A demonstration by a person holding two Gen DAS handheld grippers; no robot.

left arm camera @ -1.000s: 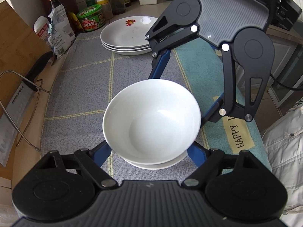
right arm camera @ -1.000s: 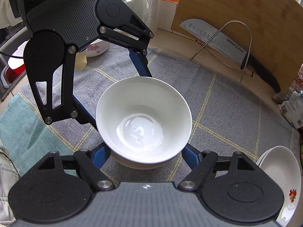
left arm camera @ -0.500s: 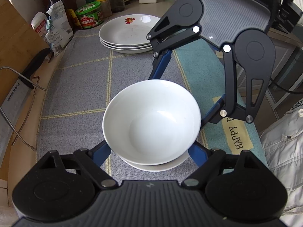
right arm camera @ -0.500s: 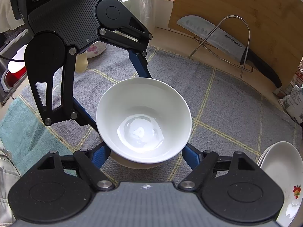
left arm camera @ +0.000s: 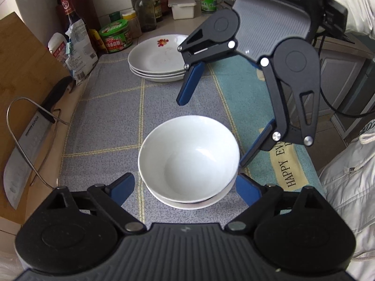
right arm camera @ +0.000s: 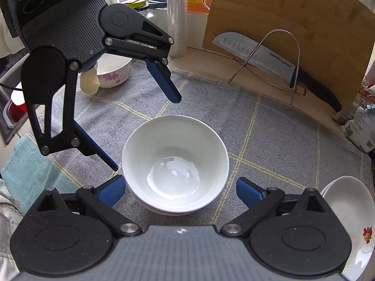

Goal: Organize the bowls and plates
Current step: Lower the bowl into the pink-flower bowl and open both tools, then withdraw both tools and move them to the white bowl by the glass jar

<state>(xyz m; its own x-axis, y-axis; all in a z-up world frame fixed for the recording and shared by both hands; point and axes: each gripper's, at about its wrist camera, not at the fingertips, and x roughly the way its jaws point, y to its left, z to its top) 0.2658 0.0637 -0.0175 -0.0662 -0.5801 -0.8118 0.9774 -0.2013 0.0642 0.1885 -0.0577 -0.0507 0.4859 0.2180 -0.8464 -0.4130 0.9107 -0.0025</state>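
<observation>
Grey checked cloth point(left arm camera: 112, 107) covered most of the counter, w/ a teal mat point(left arm camera: 246, 107) alongside it. Wooden cutting board point(right arm camera: 293, 16) leaned at the back, a knife point(right arm camera: 269, 58) propped on a wire stand in front of it.

Plate stack point(left arm camera: 157, 58) sat at the far end of the cloth in the left wrist view, 3 or so deep, top one w/ a small red flower print; already looked sorted. A flowered bowl point(right arm camera: 114, 70) stood apart near the sink side, partly hidden behind the left gripper.

White bowl point(left arm camera: 187, 157) sat mid-cloth, nested in a second white bowl point(left arm camera: 187, 202) of which only the rim showed underneath. So step in hand, as I read it: bowl-on-bowl stacking just finished, release phase.

Left gripper point(left arm camera: 185, 188) had its jaws apart, one either side of the bowl stack, and they'd just been opening; pads not pressing the bowl, tho the right-hand pad looked v. close to the rim. Right gripper point(right arm camera: 181, 189) likewise wide apart, jaws just been opening a lot, clear gap both sides in its own view. Neither held anything. Both pointed steeply down at the stack from opposite sides.

Next move, prob: lift both grippers straight up & back so no finger clips the top bowl's rim. It sat loose in the lower one and could rock or slide. Then likely go for the flowered bowl, approach w/ jaws open wide enough for its rim. Can't tell if more dishes lie out of view.
</observation>
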